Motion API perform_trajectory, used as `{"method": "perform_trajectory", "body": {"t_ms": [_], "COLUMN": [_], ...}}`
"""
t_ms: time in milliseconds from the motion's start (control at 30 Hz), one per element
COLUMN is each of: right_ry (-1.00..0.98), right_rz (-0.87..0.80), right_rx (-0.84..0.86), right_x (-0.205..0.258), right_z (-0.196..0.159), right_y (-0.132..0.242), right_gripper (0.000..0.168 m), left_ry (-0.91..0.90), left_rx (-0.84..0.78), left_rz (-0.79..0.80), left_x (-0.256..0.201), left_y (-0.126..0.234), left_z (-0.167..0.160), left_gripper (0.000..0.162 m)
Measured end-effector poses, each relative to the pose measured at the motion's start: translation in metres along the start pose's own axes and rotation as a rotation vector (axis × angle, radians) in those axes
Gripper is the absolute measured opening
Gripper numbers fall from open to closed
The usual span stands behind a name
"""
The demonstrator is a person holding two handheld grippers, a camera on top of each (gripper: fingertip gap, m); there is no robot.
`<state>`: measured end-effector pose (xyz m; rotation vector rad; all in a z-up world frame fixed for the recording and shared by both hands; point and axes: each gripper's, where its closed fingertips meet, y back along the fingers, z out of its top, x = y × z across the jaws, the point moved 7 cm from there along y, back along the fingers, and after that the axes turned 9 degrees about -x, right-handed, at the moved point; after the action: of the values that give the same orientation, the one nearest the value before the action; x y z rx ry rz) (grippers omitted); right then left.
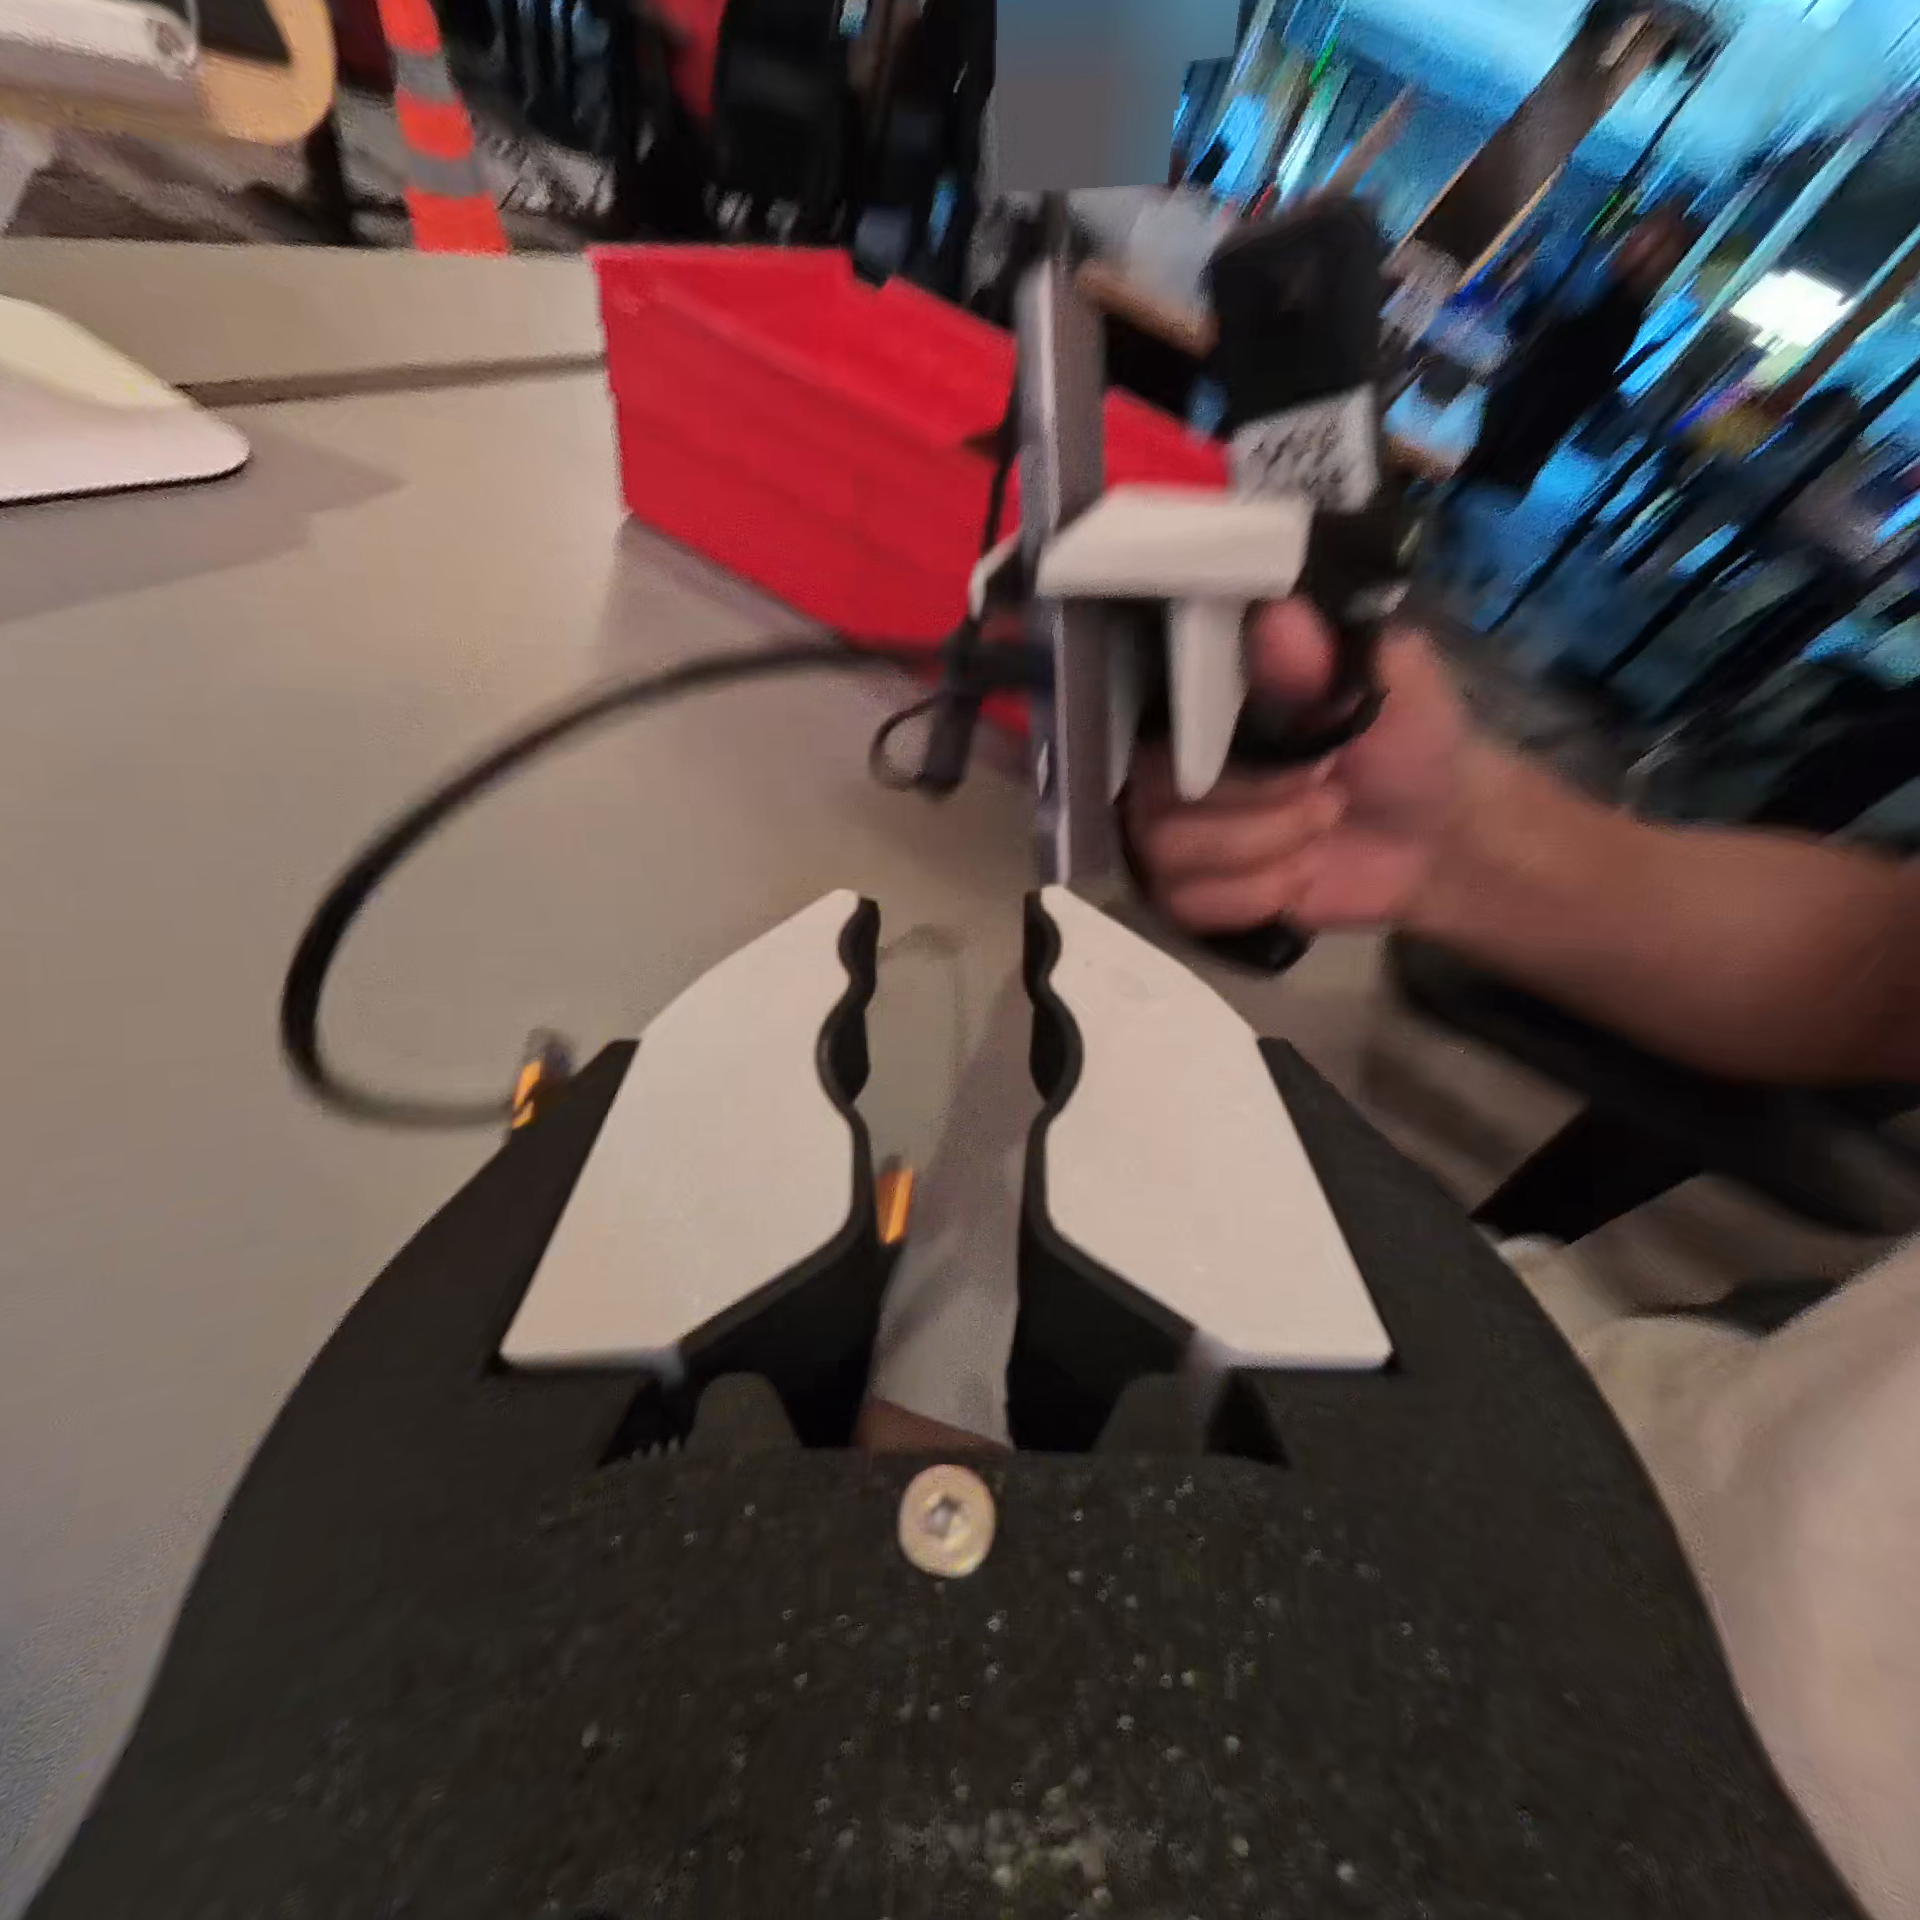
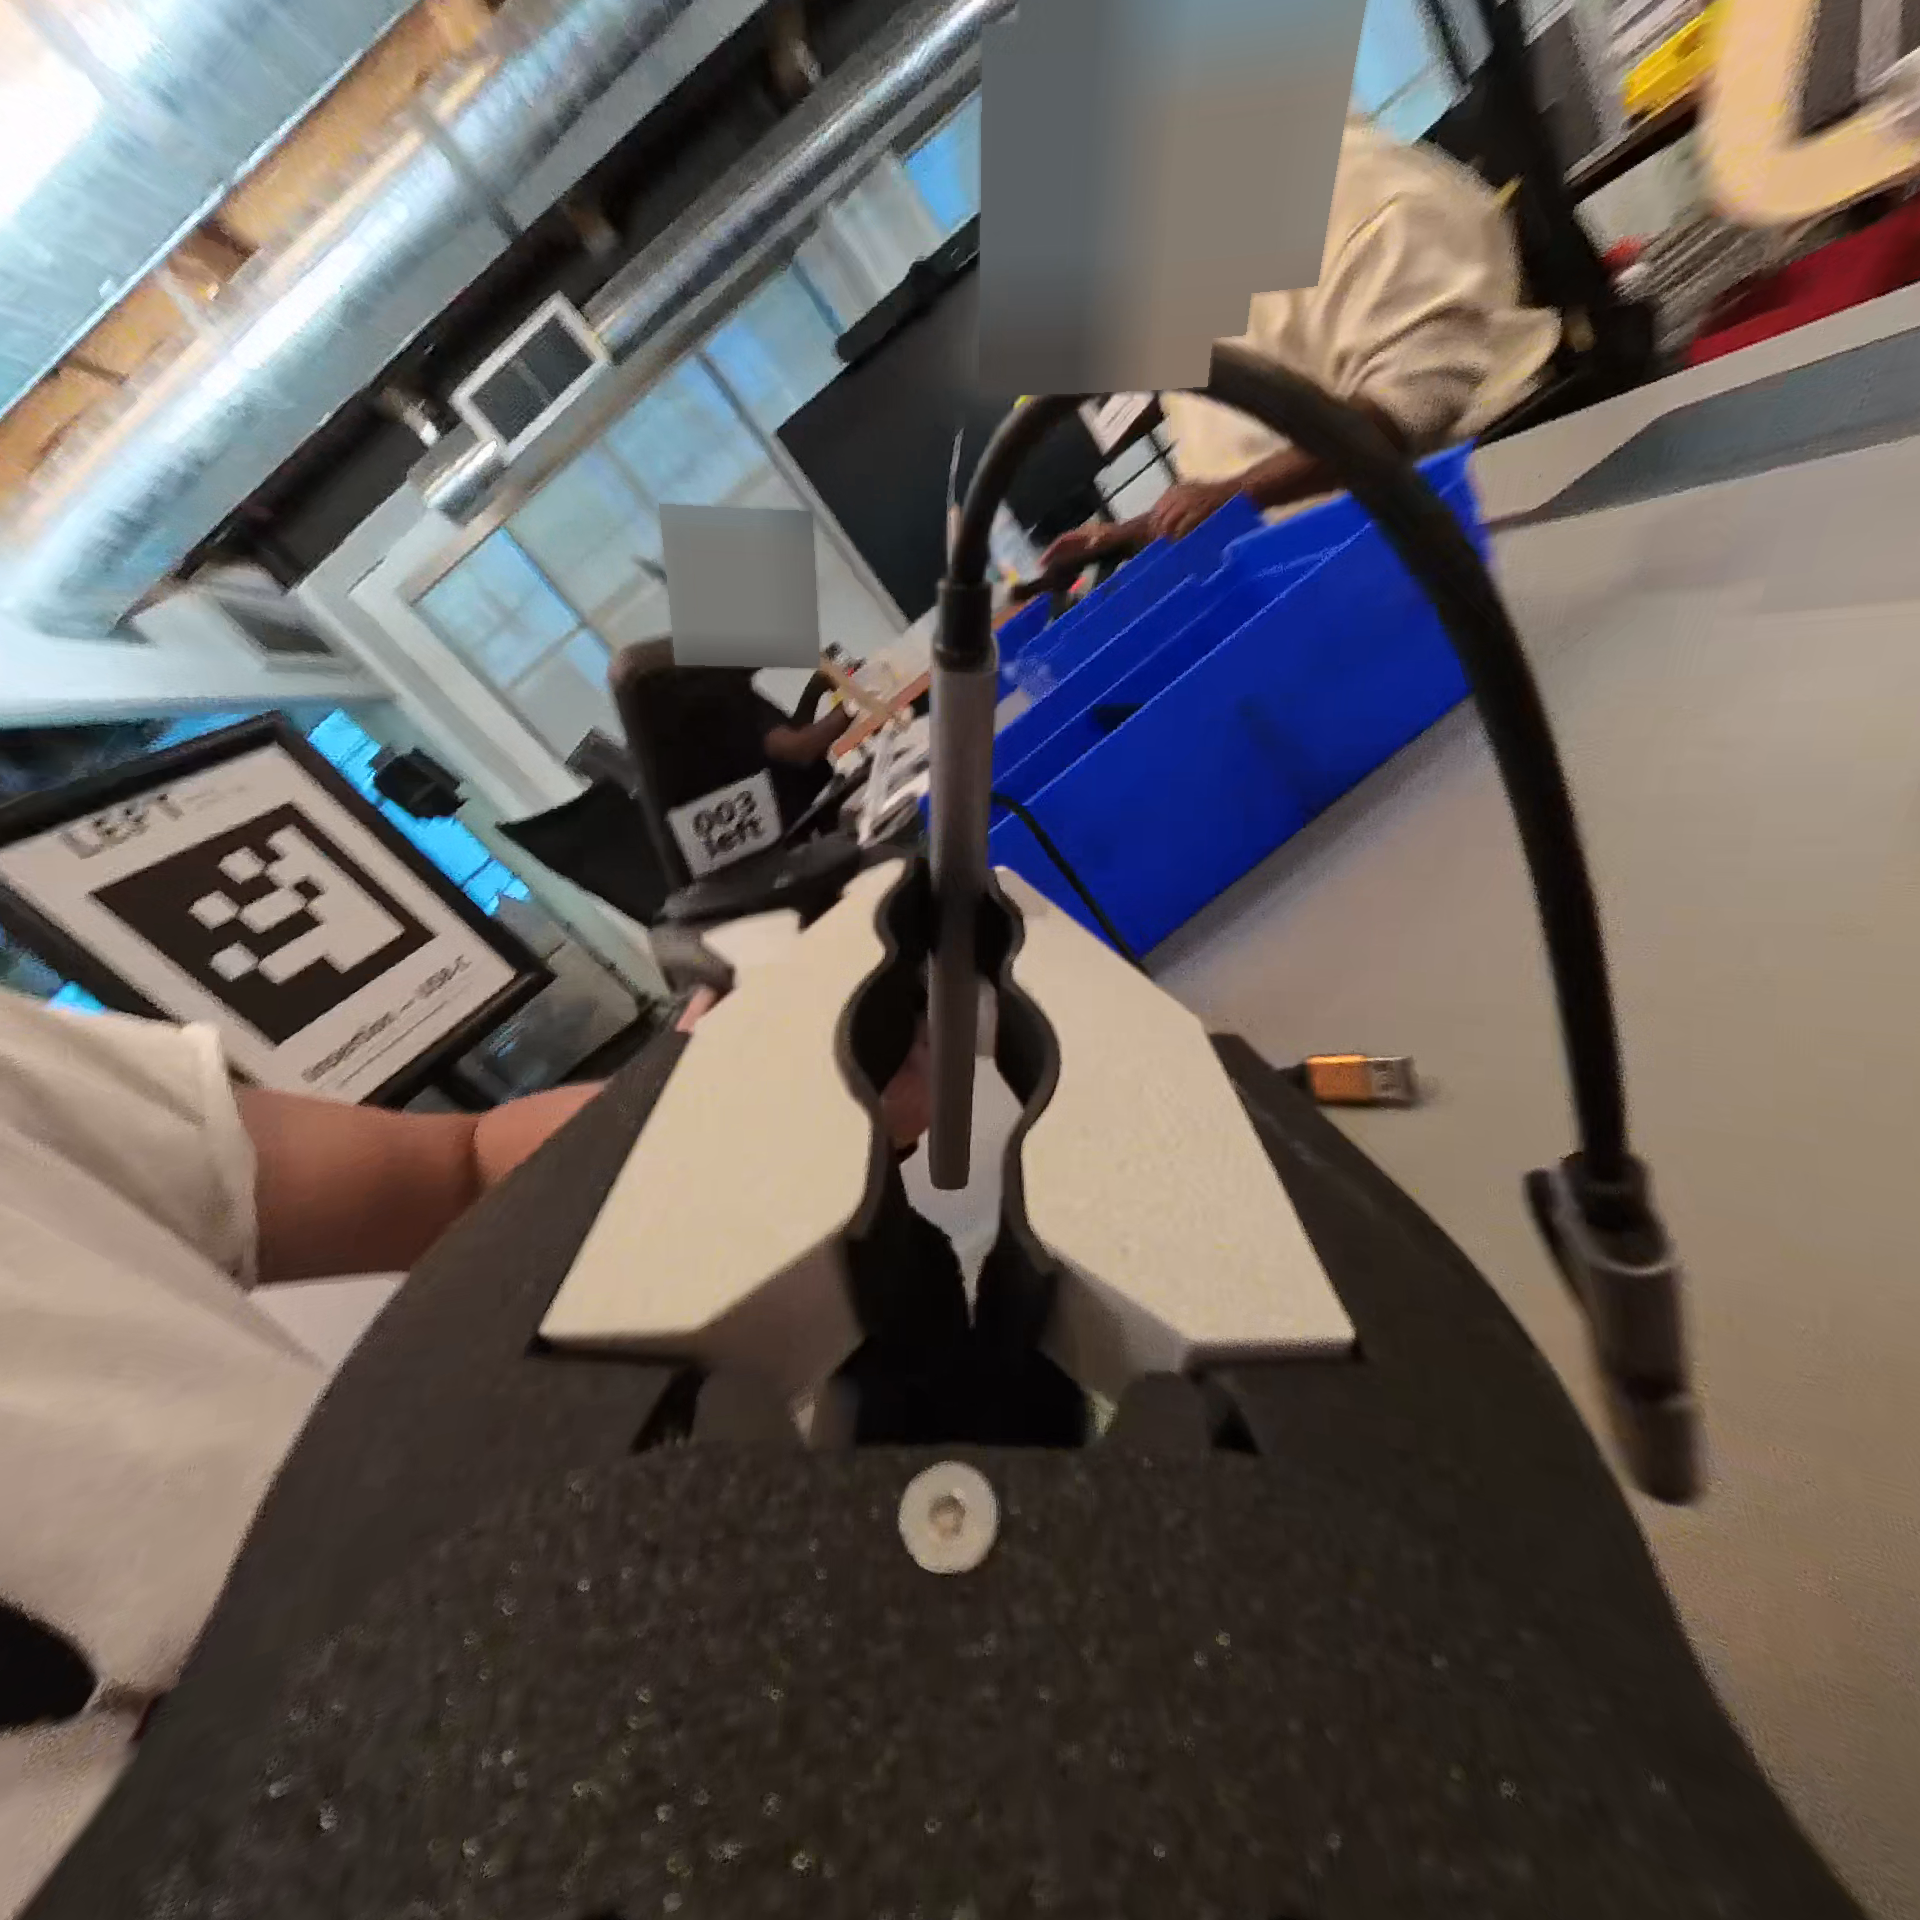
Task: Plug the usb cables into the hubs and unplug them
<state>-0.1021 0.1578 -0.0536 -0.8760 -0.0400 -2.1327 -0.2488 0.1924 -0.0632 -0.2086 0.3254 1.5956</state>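
Right wrist view: right gripper (image 2: 951, 914) jaws pinch a slim grey adapter (image 2: 951, 935); its black cable (image 2: 1538, 790) arcs free — left gripper (image 1: 951, 925) gapes slightly, empty; steady grip matters.

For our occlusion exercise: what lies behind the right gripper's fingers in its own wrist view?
Behind the right gripper, shut on a grey plug, stand blue bins on the grey table. The fingers cover the bins' near left end.

Motion blur smears the other grey-and-black handheld gripper (image 1: 1174, 665) and the red plastic bin (image 1: 790, 436) behind it; the looping black cable (image 1: 436, 831) runs out of sight under the near gripper's body.
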Motion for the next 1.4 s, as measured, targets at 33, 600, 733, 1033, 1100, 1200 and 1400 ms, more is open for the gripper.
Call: {"method": "perform_trajectory", "body": {"t_ms": [33, 600, 733, 1033, 1100, 1200, 1400], "right_ry": [0.007, 0.185, 0.247, 0.304, 0.311, 0.305, 0.283], "right_rz": [0.025, 0.213, 0.259, 0.289, 0.29, 0.297, 0.293], "right_rx": [0.037, 0.298, 0.306, 0.306, 0.301, 0.29, 0.257], "right_x": [0.004, 0.032, 0.039, 0.045, 0.046, 0.046, 0.048], "right_z": [-0.006, -0.039, -0.039, -0.043, -0.042, -0.039, -0.038], "right_y": [-0.004, -0.012, -0.009, -0.007, -0.007, -0.005, -0.008], "right_gripper": [0.007, 0.008, 0.007, 0.007, 0.007, 0.007, 0.007], "left_ry": [0.042, 0.111, 0.056, -0.105, -0.123, -0.111, -0.096], "left_rx": [-0.047, -0.17, -0.174, -0.119, -0.111, -0.119, -0.129], "left_rz": [-0.027, -0.302, -0.369, -0.402, -0.399, -0.398, -0.406], "left_x": [-0.003, -0.024, -0.028, -0.033, -0.034, -0.034, -0.032], "left_y": [0.0, 0.008, 0.012, 0.023, 0.024, 0.023, 0.025], "left_z": [0.004, 0.007, 0.006, 0.004, 0.005, 0.004, 0.006], "left_gripper": [0.026, 0.006, 0.005, 0.006, 0.006, 0.006, 0.006]}}
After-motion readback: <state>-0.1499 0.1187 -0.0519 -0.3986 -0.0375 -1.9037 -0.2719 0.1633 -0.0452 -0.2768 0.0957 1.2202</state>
